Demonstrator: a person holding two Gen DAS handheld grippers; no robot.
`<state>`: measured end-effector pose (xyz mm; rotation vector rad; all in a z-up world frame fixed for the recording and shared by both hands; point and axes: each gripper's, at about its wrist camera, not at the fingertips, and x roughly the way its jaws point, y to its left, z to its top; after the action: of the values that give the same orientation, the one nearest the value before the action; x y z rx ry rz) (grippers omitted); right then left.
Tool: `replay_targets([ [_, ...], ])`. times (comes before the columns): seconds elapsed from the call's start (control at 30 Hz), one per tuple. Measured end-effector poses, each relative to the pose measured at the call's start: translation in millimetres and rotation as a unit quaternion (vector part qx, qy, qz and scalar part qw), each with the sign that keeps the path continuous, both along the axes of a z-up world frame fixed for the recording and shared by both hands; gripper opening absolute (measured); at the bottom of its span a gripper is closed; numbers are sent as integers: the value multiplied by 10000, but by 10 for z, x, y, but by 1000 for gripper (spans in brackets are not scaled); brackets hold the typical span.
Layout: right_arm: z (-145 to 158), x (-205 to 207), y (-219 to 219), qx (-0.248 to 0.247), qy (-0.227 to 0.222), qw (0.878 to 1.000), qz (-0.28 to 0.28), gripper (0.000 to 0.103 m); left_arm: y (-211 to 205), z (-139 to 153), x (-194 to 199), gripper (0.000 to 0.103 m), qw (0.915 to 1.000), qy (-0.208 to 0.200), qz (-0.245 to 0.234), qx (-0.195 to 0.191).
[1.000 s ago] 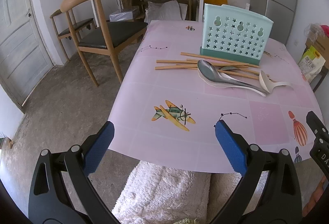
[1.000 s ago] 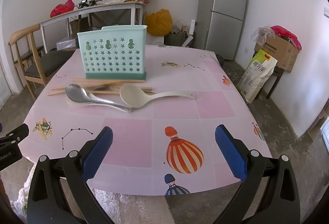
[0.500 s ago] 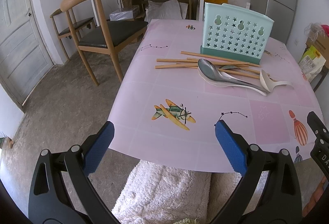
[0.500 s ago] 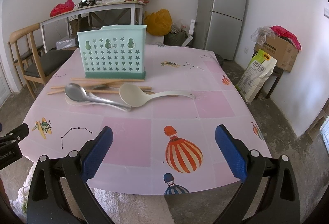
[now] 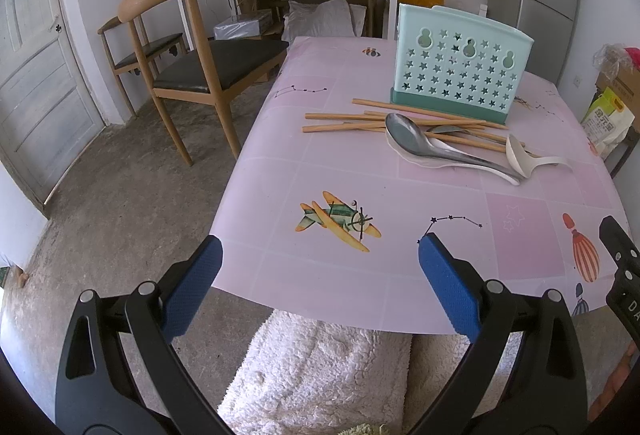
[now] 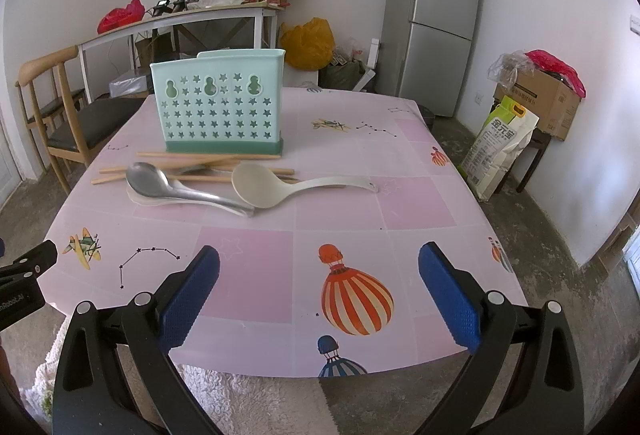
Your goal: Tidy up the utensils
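Note:
A mint-green utensil holder [image 6: 219, 105] [image 5: 460, 63] with star cut-outs stands upright on the pink table [image 6: 344, 195]. In front of it lie several wooden chopsticks [image 6: 188, 165] [image 5: 344, 121], a metal spoon [image 6: 168, 185] [image 5: 432, 145] on top of a white one, and a cream ladle [image 6: 280, 187] [image 5: 528, 159]. My left gripper [image 5: 316, 287] hangs open at the table's near left edge, empty. Over the near edge my right gripper [image 6: 318, 287] is open too, with nothing between its fingers.
A wooden chair [image 5: 188, 47] stands left of the table. A cluttered side table [image 6: 188, 15] and a fridge [image 6: 436, 19] are behind. A white fluffy rug [image 5: 320, 367] lies under the near edge. A sack [image 6: 500, 143] and a box sit at the right.
Both grippers have crept slightly forward toward the table; the utensils and the holder have not moved.

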<state>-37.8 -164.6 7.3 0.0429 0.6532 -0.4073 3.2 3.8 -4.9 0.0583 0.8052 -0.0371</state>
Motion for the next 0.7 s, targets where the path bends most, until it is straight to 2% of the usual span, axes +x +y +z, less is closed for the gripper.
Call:
replay_targets([
  [0.7, -5, 11, 2, 2, 7, 10000, 4, 97, -30, 28, 12, 95, 10000, 28, 0, 6],
])
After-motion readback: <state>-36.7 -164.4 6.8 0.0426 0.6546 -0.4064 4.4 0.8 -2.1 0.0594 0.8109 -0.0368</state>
